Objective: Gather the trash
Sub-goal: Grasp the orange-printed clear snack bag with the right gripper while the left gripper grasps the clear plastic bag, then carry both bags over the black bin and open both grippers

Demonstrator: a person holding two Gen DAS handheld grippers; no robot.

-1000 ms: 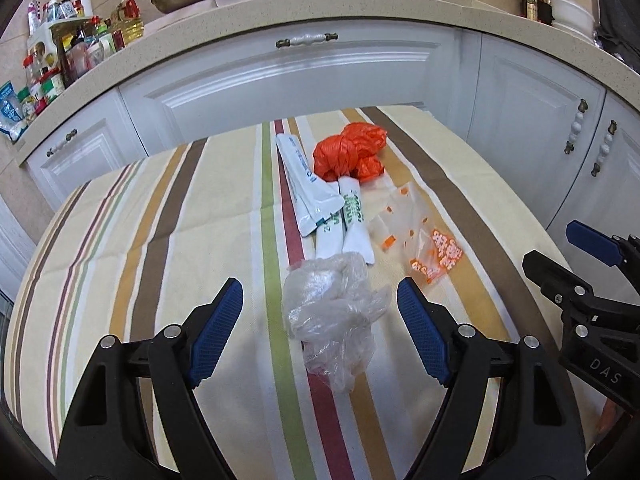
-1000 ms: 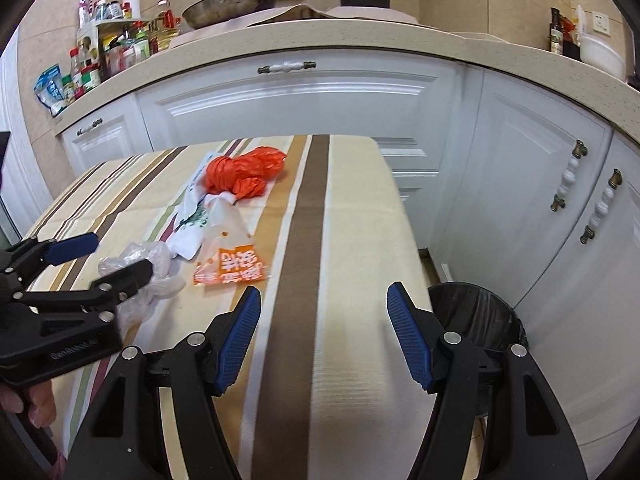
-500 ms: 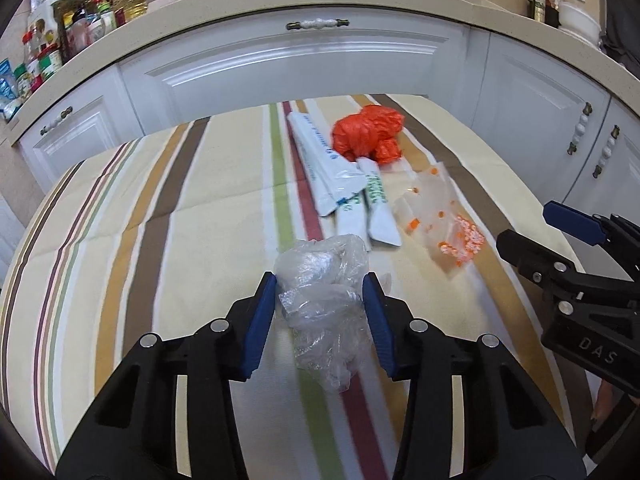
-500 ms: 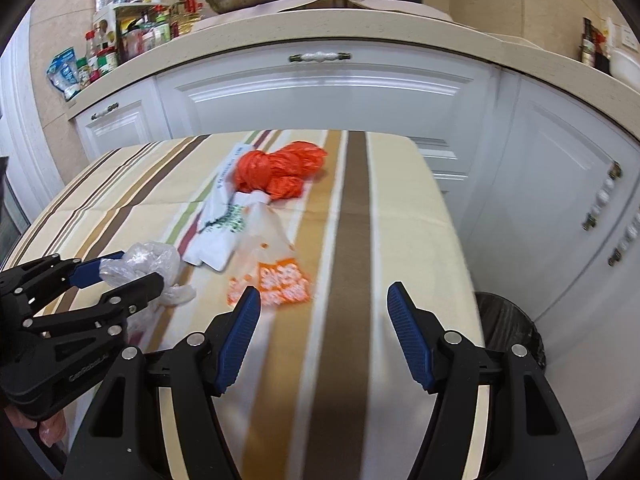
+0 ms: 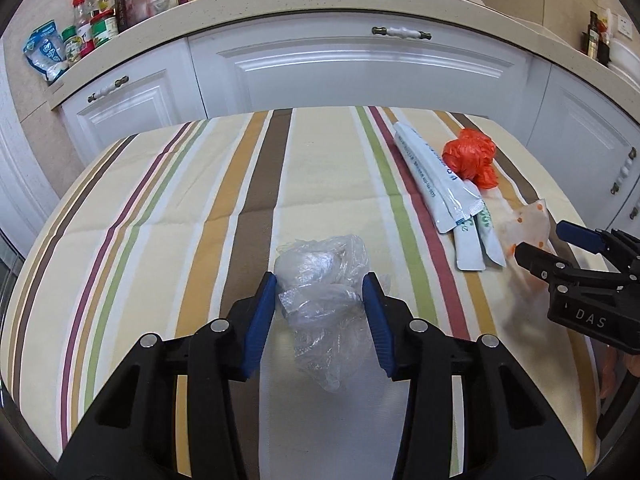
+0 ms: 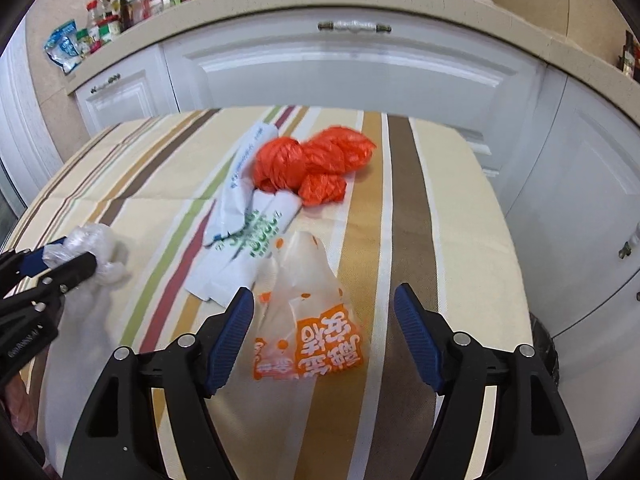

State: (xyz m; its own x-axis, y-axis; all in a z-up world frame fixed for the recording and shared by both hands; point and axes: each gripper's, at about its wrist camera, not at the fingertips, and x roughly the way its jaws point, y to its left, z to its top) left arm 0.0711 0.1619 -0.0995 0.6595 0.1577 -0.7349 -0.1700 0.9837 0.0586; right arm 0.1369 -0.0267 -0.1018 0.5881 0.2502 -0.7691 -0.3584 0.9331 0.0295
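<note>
Trash lies scattered on my striped tablecloth (image 5: 200, 208), in front of white kitchen cabinets (image 5: 360, 76). My left gripper (image 5: 320, 286) is clamped on the crumpled clear plastic bag (image 5: 324, 276): both blue pads press its sides, the loose end of the bag trailing toward the camera between the fingers. In the right wrist view the same bag (image 6: 96, 248) sits pinched in the left gripper (image 6: 66, 258) at the left edge.

My right gripper (image 6: 324, 300) is spread wide, and its jaws have just been opening further. The orange-printed clear bag (image 6: 308, 320) lies between the two pads; the left pad (image 6: 236, 320) is just at its edge, the right pad stands clear of it, so nothing is gripped. In the left wrist view the right gripper (image 5: 548, 244) hovers at that bag (image 5: 528, 220), blurred.

Beyond it, white sachets (image 6: 244, 248) with green and blue print lie overlapped, and the orange crumpled bag (image 6: 316, 164) touches their far end. In the left wrist view the sachets (image 5: 444, 192) and the orange crumpled bag (image 5: 472, 156) sit right of centre.

A black bin (image 6: 544, 348) shows off the cloth's right edge. Jars and bottles (image 5: 116, 12) crowd the counter (image 5: 320, 4) at upper left.
</note>
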